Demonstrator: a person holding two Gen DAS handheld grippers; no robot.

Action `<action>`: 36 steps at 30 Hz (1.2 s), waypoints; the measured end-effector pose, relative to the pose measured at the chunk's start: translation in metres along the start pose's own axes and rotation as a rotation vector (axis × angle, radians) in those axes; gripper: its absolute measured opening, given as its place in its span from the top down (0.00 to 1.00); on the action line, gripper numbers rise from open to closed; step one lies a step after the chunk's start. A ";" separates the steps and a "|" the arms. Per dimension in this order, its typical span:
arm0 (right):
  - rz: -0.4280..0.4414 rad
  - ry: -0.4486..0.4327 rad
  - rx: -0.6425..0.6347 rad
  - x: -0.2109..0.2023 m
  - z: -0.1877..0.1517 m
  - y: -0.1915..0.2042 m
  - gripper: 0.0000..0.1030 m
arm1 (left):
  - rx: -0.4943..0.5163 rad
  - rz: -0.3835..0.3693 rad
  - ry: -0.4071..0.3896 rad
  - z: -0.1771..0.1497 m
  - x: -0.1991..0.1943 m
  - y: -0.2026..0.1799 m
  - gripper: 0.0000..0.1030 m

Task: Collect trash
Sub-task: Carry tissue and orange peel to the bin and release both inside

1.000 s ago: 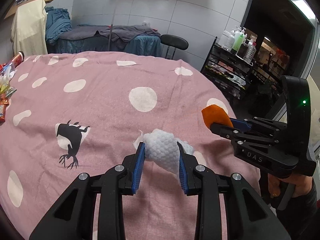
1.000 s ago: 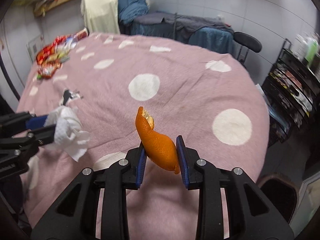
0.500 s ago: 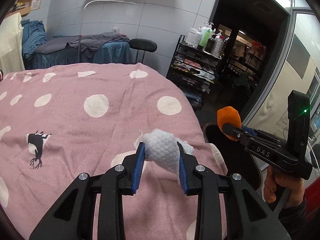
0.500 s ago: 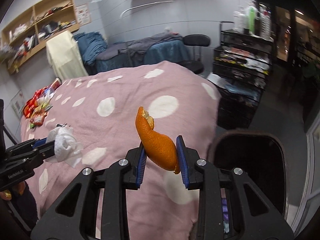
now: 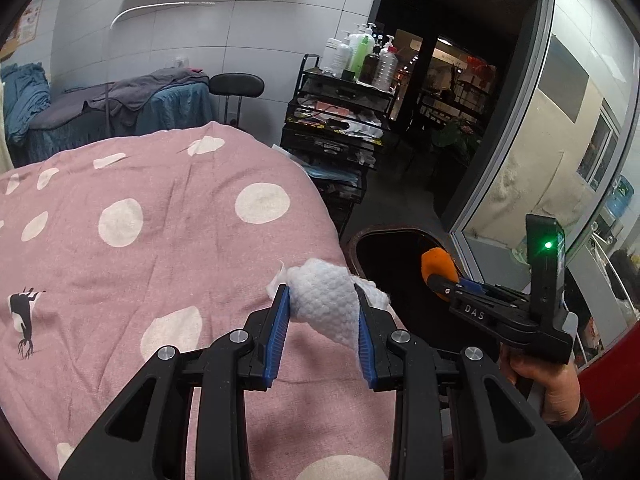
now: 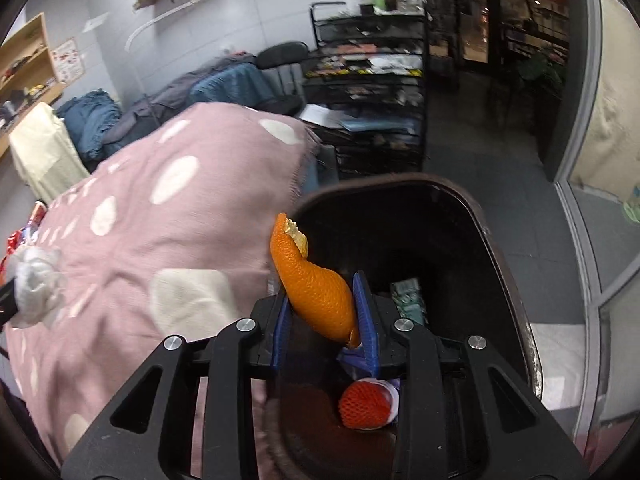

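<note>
My left gripper (image 5: 322, 312) is shut on a crumpled white tissue (image 5: 326, 300), held above the right edge of the pink polka-dot cloth (image 5: 160, 240). My right gripper (image 6: 325, 314) is shut on a curled orange peel (image 6: 316, 280) and hangs over the open mouth of a dark trash bin (image 6: 500, 248). In the left wrist view the right gripper (image 5: 442, 280) with the peel (image 5: 436, 266) sits over the bin (image 5: 384, 256), with a hand on its grip. The tissue (image 6: 36, 280) shows at the far left of the right wrist view.
Inside the bin lie a red mesh-wrapped item (image 6: 366, 404) and a greenish wrapper (image 6: 410, 298). A black rack (image 5: 336, 120) with bottles stands behind the bin beside a black stool (image 5: 236, 86). Snack wrappers (image 6: 16, 236) lie at the cloth's far end. A glass door (image 5: 560, 140) is at the right.
Both grippers swung rightward off the cloth toward the bin, each keeping its hold. The right one now hangs over the bin opening; the left has reached the cloth's edge.
</note>
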State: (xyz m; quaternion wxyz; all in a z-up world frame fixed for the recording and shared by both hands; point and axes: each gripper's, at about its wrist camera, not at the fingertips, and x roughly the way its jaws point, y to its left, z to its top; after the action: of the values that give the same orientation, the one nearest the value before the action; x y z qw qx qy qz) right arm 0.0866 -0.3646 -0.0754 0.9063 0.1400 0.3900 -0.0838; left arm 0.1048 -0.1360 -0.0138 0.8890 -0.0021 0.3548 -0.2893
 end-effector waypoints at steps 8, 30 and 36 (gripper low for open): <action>-0.043 0.053 0.073 0.026 -0.015 -0.021 0.39 | 0.042 -0.018 0.027 -0.001 0.015 -0.013 0.70; -0.174 -0.278 0.180 -0.061 -0.001 -0.055 0.21 | 0.142 -0.121 0.111 0.014 0.065 -0.070 0.69; -0.198 -0.311 0.208 -0.075 0.005 -0.069 0.21 | 0.175 -0.122 0.146 0.017 0.086 -0.087 0.69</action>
State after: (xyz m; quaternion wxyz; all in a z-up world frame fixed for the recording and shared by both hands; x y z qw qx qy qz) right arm 0.0209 -0.4284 -0.0302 0.9235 0.1792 0.2464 -0.2330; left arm 0.1206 -0.2556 -0.0371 0.8384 0.0752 0.3914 -0.3719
